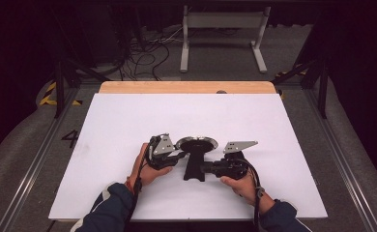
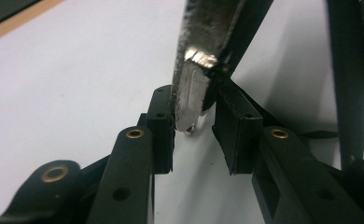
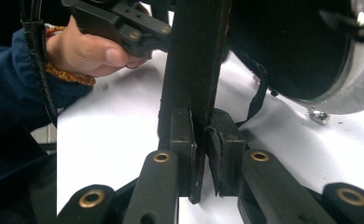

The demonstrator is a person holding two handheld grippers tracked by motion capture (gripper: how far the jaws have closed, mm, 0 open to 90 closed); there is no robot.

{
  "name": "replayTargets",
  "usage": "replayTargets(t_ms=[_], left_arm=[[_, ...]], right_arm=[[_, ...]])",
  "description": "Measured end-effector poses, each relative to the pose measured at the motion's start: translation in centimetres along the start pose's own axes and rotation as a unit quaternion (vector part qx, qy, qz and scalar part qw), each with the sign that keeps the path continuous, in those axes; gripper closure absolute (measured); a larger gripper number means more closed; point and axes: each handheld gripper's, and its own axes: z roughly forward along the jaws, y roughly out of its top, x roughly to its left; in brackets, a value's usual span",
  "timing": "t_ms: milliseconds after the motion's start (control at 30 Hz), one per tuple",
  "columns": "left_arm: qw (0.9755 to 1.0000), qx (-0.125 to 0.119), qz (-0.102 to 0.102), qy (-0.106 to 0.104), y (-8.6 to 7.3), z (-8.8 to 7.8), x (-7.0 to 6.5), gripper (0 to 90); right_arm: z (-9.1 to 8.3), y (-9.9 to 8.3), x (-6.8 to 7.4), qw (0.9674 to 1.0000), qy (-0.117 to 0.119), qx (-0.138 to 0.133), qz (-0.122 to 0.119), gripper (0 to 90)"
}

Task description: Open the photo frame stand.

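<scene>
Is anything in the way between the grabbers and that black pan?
Nothing visible. The right gripper already pinches the pan by its black handle, and the left gripper has the pan's metal rim between its jaws.

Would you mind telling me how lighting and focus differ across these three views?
High view: the white table is brightly lit, surroundings fall dark. Left gripper view: the metal rim glares and looks soft up close. Right gripper view: the black handle is dim, slightly blurred.

A painted "4" (image 1: 70,138) marks the floor (image 1: 27,145).
</scene>
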Motion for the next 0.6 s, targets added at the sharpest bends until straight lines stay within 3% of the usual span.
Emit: replayTargets(t_ms=[167, 400, 600], left_arm=[[0.9995, 0.008, 0.016, 0.024, 0.06, 0.26, -0.25, 68.8], [0.9982, 0.013, 0.013, 0.057, -0.11, 0.65, -0.06, 69.8], [0.9979, 0.015, 0.011, 0.063, -0.10, 0.81, 0.06, 70.1]], right_arm=[[0.10, 0.05, 0.15, 1.0000, -0.004, 0.001, -0.005, 82.0], [0.33, 0.24, 0.24, 0.9996, -0.023, 0.004, -0.017, 81.2], [0.47, 0.29, 0.23, 0.9994, -0.028, 0.004, -0.020, 80.8]])
